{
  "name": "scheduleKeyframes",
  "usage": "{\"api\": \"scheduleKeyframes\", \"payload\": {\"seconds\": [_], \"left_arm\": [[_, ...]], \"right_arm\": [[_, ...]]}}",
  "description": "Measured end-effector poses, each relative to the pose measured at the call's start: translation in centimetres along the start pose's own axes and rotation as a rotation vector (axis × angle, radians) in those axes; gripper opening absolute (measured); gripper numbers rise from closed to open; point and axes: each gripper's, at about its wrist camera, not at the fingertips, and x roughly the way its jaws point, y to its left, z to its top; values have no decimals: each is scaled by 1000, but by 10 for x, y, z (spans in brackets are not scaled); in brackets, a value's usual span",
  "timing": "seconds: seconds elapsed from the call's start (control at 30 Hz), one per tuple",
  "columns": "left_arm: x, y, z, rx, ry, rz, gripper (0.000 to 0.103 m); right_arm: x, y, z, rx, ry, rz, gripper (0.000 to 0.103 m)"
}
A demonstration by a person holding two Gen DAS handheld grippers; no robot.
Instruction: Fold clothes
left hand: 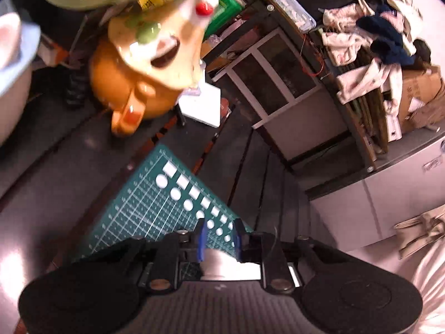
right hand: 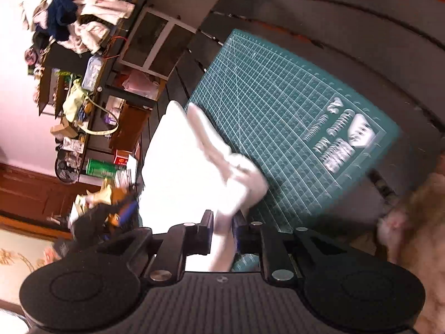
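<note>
While the left gripper [left hand: 218, 238] hangs with parted jaws and nothing between them over the green gridded cutting mat [left hand: 155, 208], the right gripper [right hand: 222, 235] has a fold of the white cloth garment [right hand: 194, 164] between its fingers at lower centre, draped over the mat's left edge.

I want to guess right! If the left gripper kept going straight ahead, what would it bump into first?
Probably the green cutting mat: the left gripper points down at it, nothing between its fingers. Depth is unclear.
</note>
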Motion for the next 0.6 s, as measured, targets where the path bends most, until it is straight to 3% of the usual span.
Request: {"api": "scheduleKeyframes", "payload": {"seconds": [0.07,0.13,0.27,0.33,0.4,0.43,0.47,0.5,0.53,0.6], "left_arm": [[-8,-2,-11,12,57,-13,54],[-13,-2,-29,5,93,-35,60],[-14,4,-69,-47,116,-7,63],[-15,9,-80,-72,76,-21,66],[-13,11,-82,-92,47,-41,66],[-10,13,-82,-99,37,-54,66],[-5,14,-80,-101,25,-76,66],[2,13,-77,-92,26,-91,61],[12,11,-72,-67,42,-89,56],[30,5,-62,-18,74,-87,10]], "right_arm": [[-2,9,26,-109,-61,10,52],[20,26,63,-236,-48,89,60],[107,58,119,-332,203,180,63],[149,72,129,-394,323,138,63],[177,85,128,-467,384,101,63],[186,88,126,-481,420,116,63],[192,89,123,-487,452,145,56],[196,90,119,-491,469,154,36],[199,90,114,-494,480,158,25],[193,85,105,-479,431,145,20]]}}
